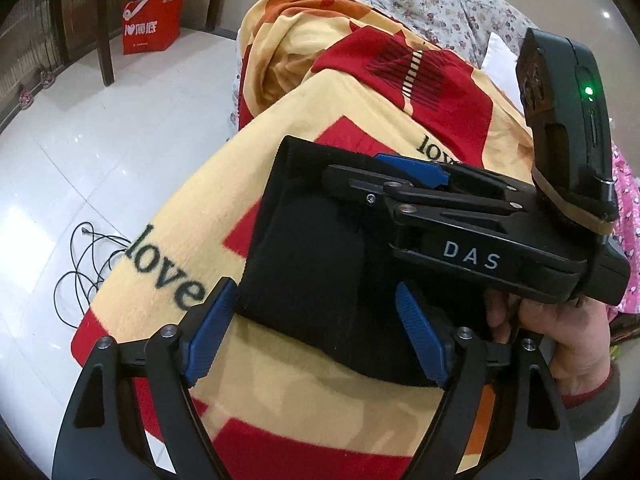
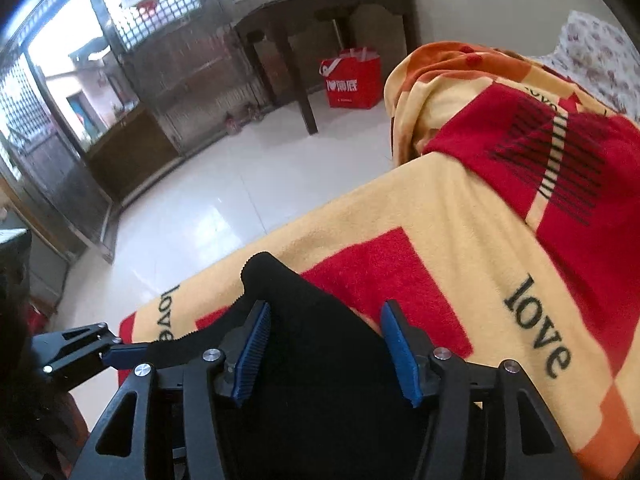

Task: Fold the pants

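Note:
The black pants (image 1: 308, 256) lie folded into a compact rectangle on a yellow and red "love" blanket (image 1: 192, 200). My left gripper (image 1: 316, 328) is open, its blue pads on either side of the near edge of the pants. My right gripper (image 1: 420, 178) hovers over the far right part of the pants, seen side-on. In the right wrist view the right gripper (image 2: 328, 350) is open above the pants (image 2: 316, 360), holding nothing. The left gripper's fingertip (image 2: 124, 354) shows at the pants' left edge.
The blanket (image 2: 460, 240) covers a bed and bunches up at the far end. A red shopping bag (image 2: 352, 78) stands on the white tiled floor by a dark wooden table (image 2: 320, 4). A black cable (image 1: 88, 264) lies on the floor left of the bed.

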Demonstrator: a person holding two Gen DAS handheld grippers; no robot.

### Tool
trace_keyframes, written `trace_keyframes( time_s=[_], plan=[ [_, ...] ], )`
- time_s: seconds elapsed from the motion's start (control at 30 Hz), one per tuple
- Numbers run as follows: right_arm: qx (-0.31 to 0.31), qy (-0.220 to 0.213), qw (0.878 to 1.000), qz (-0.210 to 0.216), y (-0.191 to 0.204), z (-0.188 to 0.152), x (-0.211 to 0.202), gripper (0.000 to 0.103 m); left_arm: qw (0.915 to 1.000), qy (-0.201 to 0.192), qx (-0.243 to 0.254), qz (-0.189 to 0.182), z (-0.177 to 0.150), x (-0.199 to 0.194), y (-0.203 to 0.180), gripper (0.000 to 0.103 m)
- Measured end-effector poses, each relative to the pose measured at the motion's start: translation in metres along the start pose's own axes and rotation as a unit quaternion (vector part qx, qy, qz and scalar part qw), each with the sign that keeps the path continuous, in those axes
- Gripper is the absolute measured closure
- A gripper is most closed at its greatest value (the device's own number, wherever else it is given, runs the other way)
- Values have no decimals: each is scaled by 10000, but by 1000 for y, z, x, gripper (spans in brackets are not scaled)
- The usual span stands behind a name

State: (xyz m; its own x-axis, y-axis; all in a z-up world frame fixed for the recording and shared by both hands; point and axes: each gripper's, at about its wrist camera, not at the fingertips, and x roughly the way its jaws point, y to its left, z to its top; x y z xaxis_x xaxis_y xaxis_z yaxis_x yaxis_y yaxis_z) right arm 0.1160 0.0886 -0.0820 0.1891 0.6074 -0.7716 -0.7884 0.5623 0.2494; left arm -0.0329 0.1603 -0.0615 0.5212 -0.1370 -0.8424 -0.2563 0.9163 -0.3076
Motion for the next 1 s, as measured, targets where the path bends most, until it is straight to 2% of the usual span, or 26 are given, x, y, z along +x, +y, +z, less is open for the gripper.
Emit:
trace_keyframes(
  time_s=[0.13,0.3,0.33,0.37,0.4,0.43,0.47,0.5,0.57,0.63,0.7,0.77,0.8,0.9,1.0],
  plan=[
    [-29,-39,10000,-50,3,-2,0,49,10000,-3,24,70,1,2,-2,22],
    [-40,-293,9995,-64,10,-6,-10,74,9999,7,72,116,1,3,-4,22],
    [32,-361,9993,-5,9,-7,-15,77,9999,11,97,119,1,3,-4,23],
    [98,-422,9991,36,9,-8,-18,81,9999,-6,116,121,0,1,-5,33],
    [178,-512,9985,104,8,-9,-24,84,9998,-60,149,95,1,-2,-6,48],
    [232,-583,9979,157,7,-9,-30,86,9998,-96,155,59,0,-5,-7,55],
    [279,-661,9972,202,6,-10,-37,89,9997,-170,161,45,1,-10,-8,70],
    [317,-755,9964,232,5,-11,-45,96,9995,-267,190,23,3,-16,-11,77],
    [390,-1027,9935,283,2,-13,-69,99,9982,-480,305,-209,7,-31,-21,88],
    [484,-1320,9895,346,-2,-17,-98,100,9952,-659,516,-500,8,-45,-37,88],
    [568,-1563,9857,284,-6,-24,-124,100,9906,-783,811,-778,8,-55,-57,94],
    [740,-1803,9807,177,-15,-37,-152,100,9838,-758,1178,-1123,4,-59,-82,94],
    [877,-1872,9784,93,-22,-43,-163,100,9814,-716,1330,-1181,1,-57,-93,94],
    [1021,-1957,9747,-355,-27,-62,-183,100,9812,-754,1463,-1012,-6,-54,-101,94],
    [1105,-1910,9748,-324,-27,-69,-181,95,9872,-634,1169,-886,-6,-50,-84,94]
  ],
)
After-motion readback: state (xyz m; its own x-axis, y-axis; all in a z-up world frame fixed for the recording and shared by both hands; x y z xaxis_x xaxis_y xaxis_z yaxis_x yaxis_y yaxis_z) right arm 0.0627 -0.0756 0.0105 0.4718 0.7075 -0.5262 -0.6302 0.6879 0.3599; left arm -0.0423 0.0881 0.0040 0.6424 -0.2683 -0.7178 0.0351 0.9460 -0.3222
